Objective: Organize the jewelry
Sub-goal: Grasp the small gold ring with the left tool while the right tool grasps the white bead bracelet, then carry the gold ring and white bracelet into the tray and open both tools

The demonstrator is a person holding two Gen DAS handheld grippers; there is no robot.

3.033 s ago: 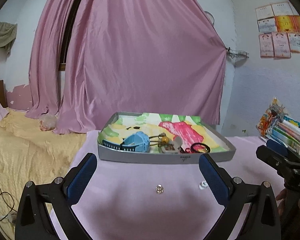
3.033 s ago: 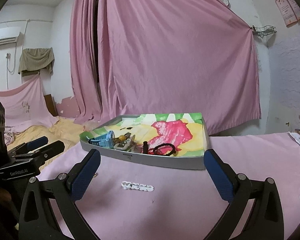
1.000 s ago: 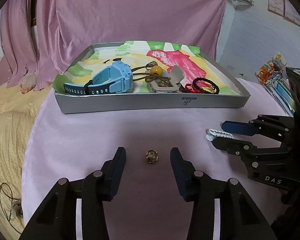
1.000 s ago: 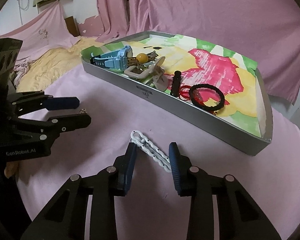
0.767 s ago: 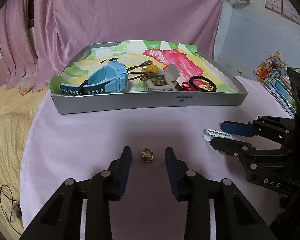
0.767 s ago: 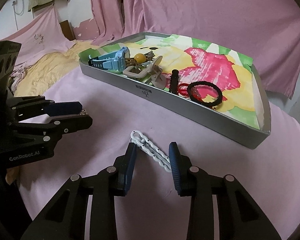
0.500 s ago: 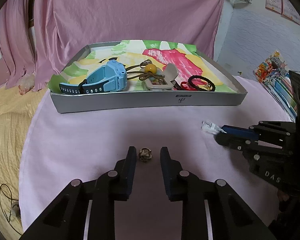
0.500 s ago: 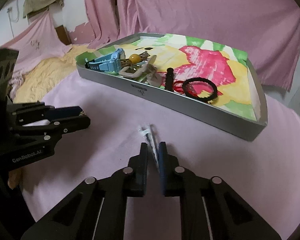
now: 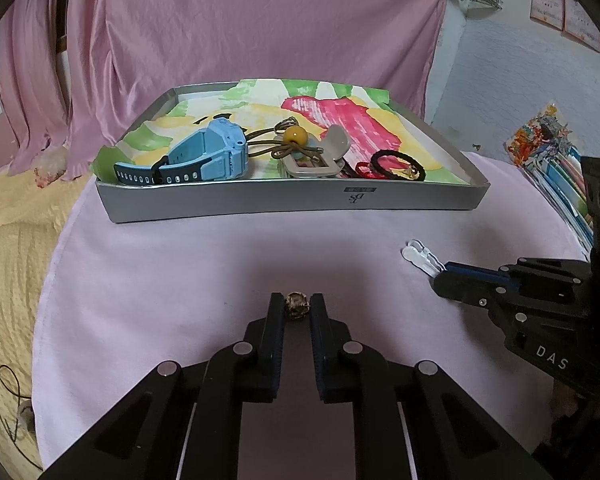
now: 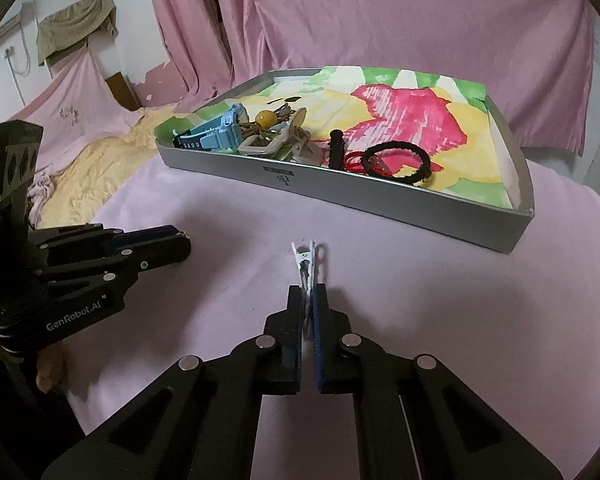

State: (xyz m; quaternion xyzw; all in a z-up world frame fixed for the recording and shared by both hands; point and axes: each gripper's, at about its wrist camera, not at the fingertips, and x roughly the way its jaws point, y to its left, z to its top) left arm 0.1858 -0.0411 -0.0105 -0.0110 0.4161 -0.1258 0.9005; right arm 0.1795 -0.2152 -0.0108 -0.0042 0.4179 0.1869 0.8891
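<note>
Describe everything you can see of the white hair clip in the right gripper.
The white hair clip is slim, elongated and looks like plastic with small metal parts near its tip. It stands on edge, its rear clamped between the right gripper's blue-padded fingers, its tip pointing toward the grey tray. Its front half sticks out over the pink tablecloth; whether it touches the cloth is unclear.

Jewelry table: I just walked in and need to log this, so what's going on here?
A person is working two handheld grippers over a pink-covered table. The left gripper is shut on a small bronze-coloured bead; the right gripper pinches a white hair clip. Neither item is in the grey tray yet, where a blue watch, a yellow-bead cord and a black hair tie already lie.
</note>
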